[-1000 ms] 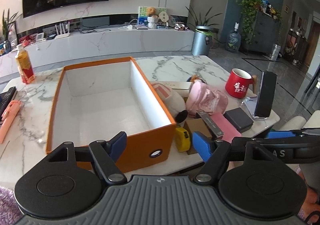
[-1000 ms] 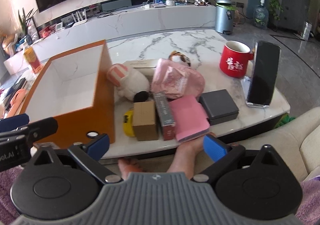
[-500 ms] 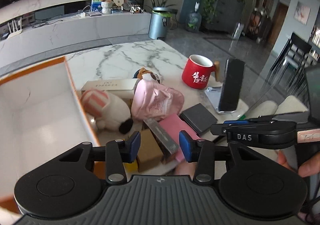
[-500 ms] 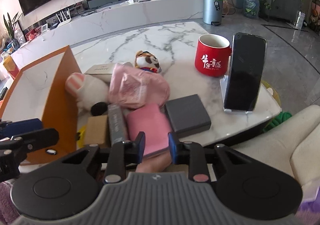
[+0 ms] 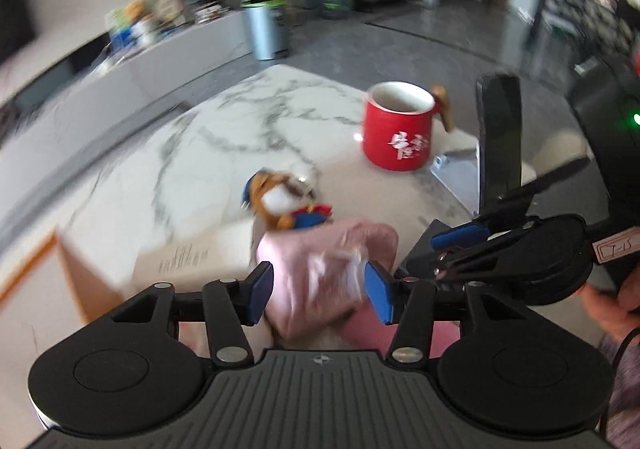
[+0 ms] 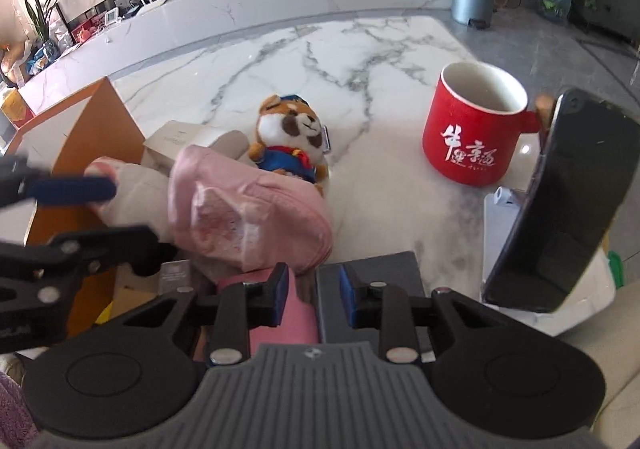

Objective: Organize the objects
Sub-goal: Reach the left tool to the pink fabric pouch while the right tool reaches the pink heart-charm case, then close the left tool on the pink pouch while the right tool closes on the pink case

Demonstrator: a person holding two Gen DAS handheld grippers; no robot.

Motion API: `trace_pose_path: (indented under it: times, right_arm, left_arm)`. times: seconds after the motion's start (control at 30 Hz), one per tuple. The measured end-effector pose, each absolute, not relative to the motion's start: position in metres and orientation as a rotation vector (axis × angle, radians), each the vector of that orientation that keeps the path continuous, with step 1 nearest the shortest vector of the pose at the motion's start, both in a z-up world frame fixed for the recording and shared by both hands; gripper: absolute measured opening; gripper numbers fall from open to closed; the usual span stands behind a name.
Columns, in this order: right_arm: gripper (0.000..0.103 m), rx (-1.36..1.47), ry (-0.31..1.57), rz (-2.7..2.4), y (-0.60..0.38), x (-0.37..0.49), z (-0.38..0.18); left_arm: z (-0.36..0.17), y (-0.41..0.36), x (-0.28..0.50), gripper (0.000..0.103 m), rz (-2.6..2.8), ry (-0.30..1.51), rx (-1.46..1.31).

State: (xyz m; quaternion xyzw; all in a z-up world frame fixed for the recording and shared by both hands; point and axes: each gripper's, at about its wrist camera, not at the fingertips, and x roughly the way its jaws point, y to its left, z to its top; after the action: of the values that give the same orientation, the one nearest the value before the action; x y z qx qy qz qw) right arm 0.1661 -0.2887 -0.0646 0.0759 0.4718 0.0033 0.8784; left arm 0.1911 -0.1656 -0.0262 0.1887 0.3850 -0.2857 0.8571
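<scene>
Hovering above the surface's near edge, the left gripper [image 5: 318,291] brackets the pink cap [image 5: 320,273], jaws spread and opening, pads clear. Cap lies directly ahead. The right gripper [image 6: 313,295], jaws narrowly parted, straddles the pink box [image 6: 294,313] and grey box [image 6: 372,269] seam.

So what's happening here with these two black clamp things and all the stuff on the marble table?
A person is tidying clutter into an orange box, a gripper in each hand. The left gripper hovers around a pink pouch, jaws opening, not gripping. The right gripper sits over a pink pad and grey box, nothing visibly held.
</scene>
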Motion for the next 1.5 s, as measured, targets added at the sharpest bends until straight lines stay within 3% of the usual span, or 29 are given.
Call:
trace_pose_path:
  times: [0.2,0.43,0.6,0.73,0.87,0.9,1.3,1.5]
  right_arm:
    - [0.027,0.214,1.007,0.018,-0.305,0.178,-0.074]
    - [0.029,0.259,1.032,0.025,-0.316,0.182,-0.081]
    - [0.029,0.297,1.03,0.047,-0.322,0.172,-0.076]
    - [0.031,0.365,1.067,0.038,-0.328,0.154,-0.078]
    - [0.06,0.462,1.099,0.026,-0.33,0.134,-0.08]
    - [0.06,0.471,1.101,0.036,-0.328,0.132,-0.081]
    - [0.056,0.579,1.161,0.075,-0.318,0.14,-0.118]
    - [0.039,0.559,1.132,0.074,-0.312,0.137,-0.118]
  left_arm:
    - [-0.038,-0.206,0.217,0.06,-0.784,0.796,0.729]
    - [-0.068,-0.233,0.236,0.061,-0.919,0.909,0.972]
    - [-0.076,-0.238,0.243,0.054,-0.89,0.987,0.956]
    - [-0.082,-0.237,0.235,0.039,-0.827,1.001,0.942]
    - [-0.077,-0.231,0.22,0.028,-0.764,0.956,0.931]
    - [-0.072,-0.228,0.216,0.028,-0.746,0.953,0.905]
    - [0.003,-0.163,0.183,0.027,-0.516,0.886,0.446]
    - [0.013,-0.131,0.156,0.027,-0.424,0.866,0.243]
